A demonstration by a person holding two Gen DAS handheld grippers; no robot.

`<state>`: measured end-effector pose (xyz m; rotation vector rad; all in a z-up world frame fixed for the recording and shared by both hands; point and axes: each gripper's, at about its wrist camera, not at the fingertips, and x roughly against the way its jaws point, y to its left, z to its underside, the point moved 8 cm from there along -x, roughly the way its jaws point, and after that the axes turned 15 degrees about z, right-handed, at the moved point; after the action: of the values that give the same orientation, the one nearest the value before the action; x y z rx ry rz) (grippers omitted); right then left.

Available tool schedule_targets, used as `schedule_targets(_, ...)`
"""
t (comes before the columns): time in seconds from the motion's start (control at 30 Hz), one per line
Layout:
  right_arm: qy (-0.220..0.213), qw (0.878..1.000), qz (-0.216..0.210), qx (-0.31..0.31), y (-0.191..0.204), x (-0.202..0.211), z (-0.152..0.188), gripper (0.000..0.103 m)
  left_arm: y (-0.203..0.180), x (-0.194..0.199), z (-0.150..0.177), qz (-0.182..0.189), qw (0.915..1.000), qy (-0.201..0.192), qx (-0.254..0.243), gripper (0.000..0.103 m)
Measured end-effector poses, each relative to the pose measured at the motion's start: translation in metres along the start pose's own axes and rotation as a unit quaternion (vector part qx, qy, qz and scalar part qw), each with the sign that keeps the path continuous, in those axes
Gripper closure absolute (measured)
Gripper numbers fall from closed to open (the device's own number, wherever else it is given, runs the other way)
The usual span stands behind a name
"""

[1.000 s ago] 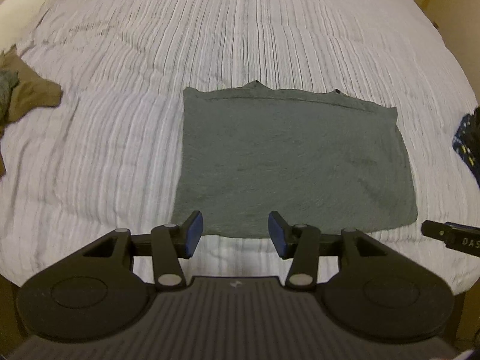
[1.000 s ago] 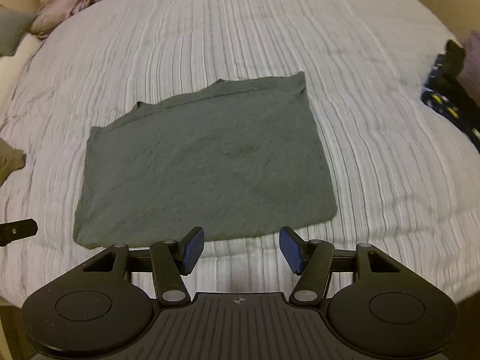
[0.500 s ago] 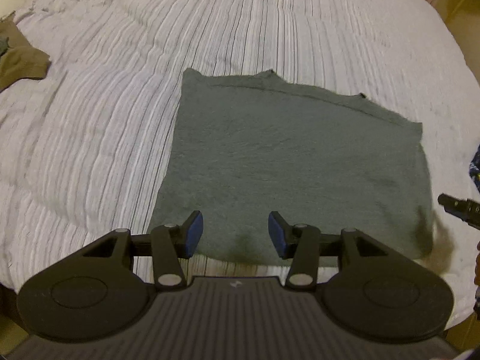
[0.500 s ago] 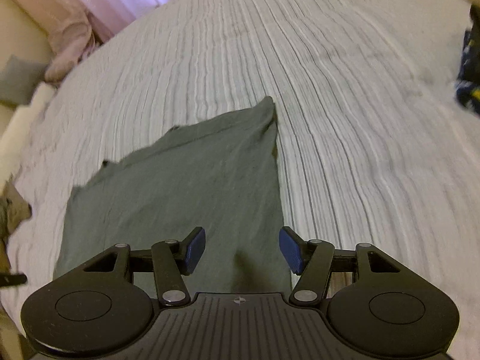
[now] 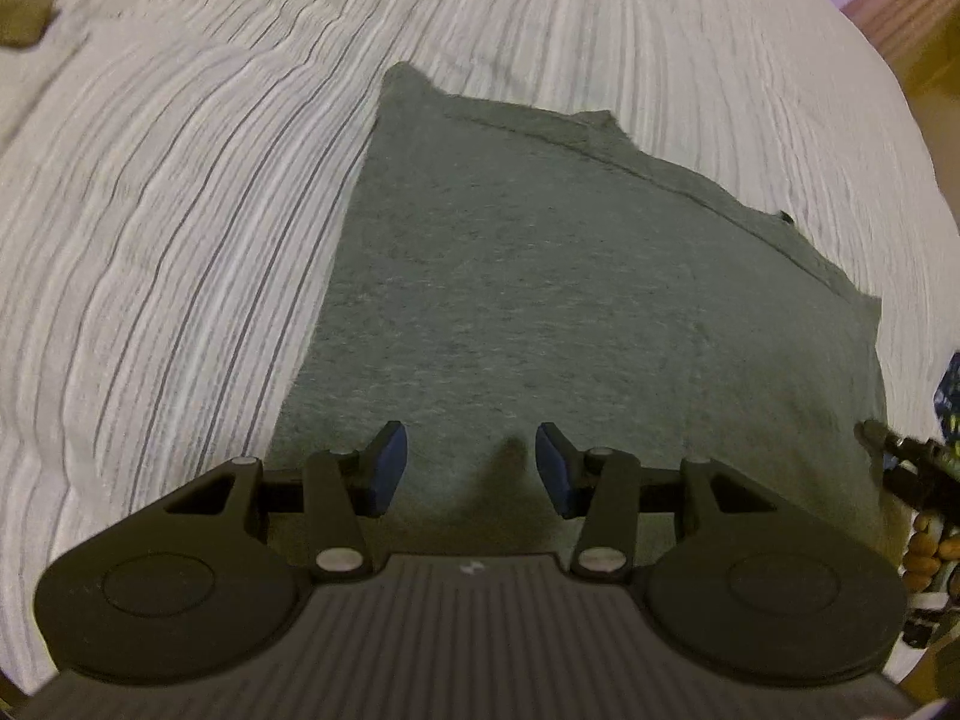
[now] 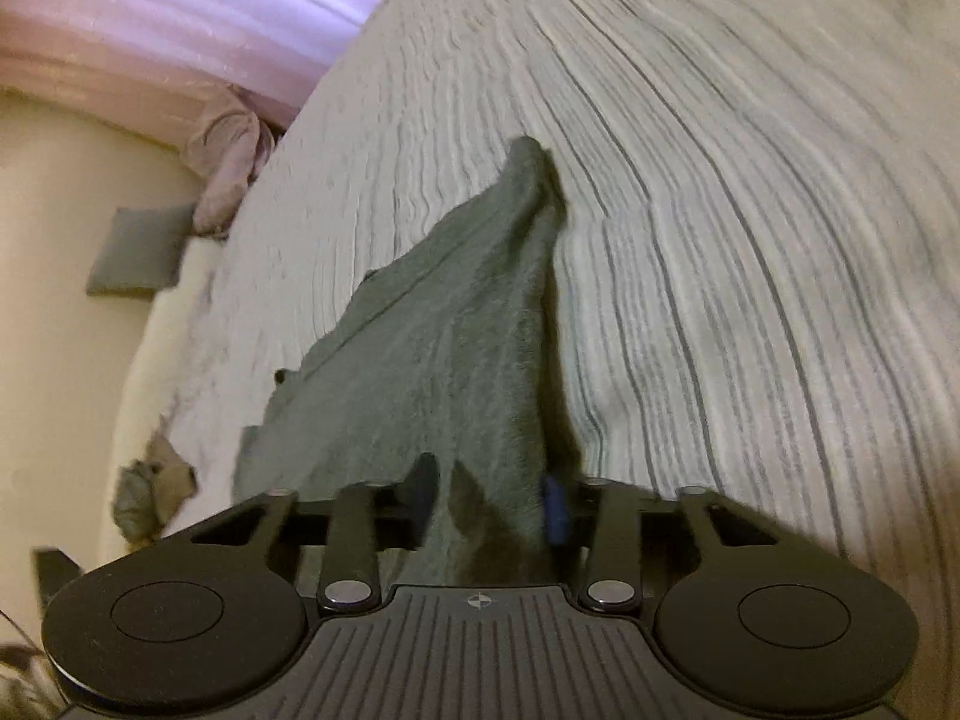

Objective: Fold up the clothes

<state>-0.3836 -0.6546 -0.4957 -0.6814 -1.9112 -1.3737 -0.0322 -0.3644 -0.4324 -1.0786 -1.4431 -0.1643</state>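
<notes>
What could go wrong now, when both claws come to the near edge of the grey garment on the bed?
1. The right claw is closing on the grey garment with a raised fold between its pads; it may catch only the top layer.
2. The left claw is open over flat cloth, so it might also pinch the striped bedspread.
3. Uneven grips could skew the fold.

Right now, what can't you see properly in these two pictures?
- Near edge of the grey shirt: left view, hidden behind the left tongs.
- Whether the closing right tongs pinch the shirt yet: right view, blurred, cloth between them.
- Dark patterned thing: left view, cut off by the edge.
- Small clothes pile: right view, blurred.
</notes>
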Motion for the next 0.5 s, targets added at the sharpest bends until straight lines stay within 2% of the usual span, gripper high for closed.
schedule_targets(0.03, 0.002, 1.0, -0.011, -0.014, -0.002, -0.003, -0.001, 0.065, 0.003, -0.001, 0.0, 0.006, 1.0, -0.001, 0.006, 0.06)
schedule_targets(0.07, 0.001, 1.0, -0.014, -0.024, -0.003, -0.005, -0.003, 0.075, 0.006, -0.001, -0.001, 0.012, 0.9999, -0.002, 0.009, 0.06)
schedule_targets(0.13, 0.01, 0.999, 0.008, -0.032, -0.003, -0.011, -0.003, 0.098, 0.01, 0.001, -0.003, 0.022, 0.9997, -0.002, 0.008, 0.06)
schedule_targets(0.23, 0.008, 0.998, 0.069, -0.011, 0.009, -0.015, -0.003, 0.1, 0.016, 0.004, -0.006, 0.036, 0.9993, -0.001, 0.011, 0.061)
schedule_targets(0.3, -0.002, 0.99, 0.138, 0.014, 0.026, -0.013, -0.003, 0.1, 0.022, 0.008, -0.011, 0.05, 0.9987, -0.004, 0.014, 0.061)
schedule_targets(0.37, -0.018, 0.973, 0.223, 0.05, 0.048, -0.012, 0.0, 0.1, 0.029, 0.013, -0.018, 0.061, 0.998, -0.006, 0.017, 0.061)
schedule_targets(0.4, -0.027, 0.961, 0.266, 0.069, 0.062, -0.011, 0.002, 0.1, 0.033, 0.015, -0.021, 0.065, 0.9977, -0.007, 0.018, 0.061)
schedule_targets(0.47, -0.054, 0.929, 0.347, 0.119, 0.098, -0.011, 0.011, 0.1, 0.042, 0.019, -0.027, 0.074, 0.9969, -0.009, 0.023, 0.061)
schedule_targets(0.5, -0.072, 0.909, 0.381, 0.154, 0.124, -0.013, 0.018, 0.1, 0.047, 0.021, -0.029, 0.08, 0.9964, -0.01, 0.028, 0.061)
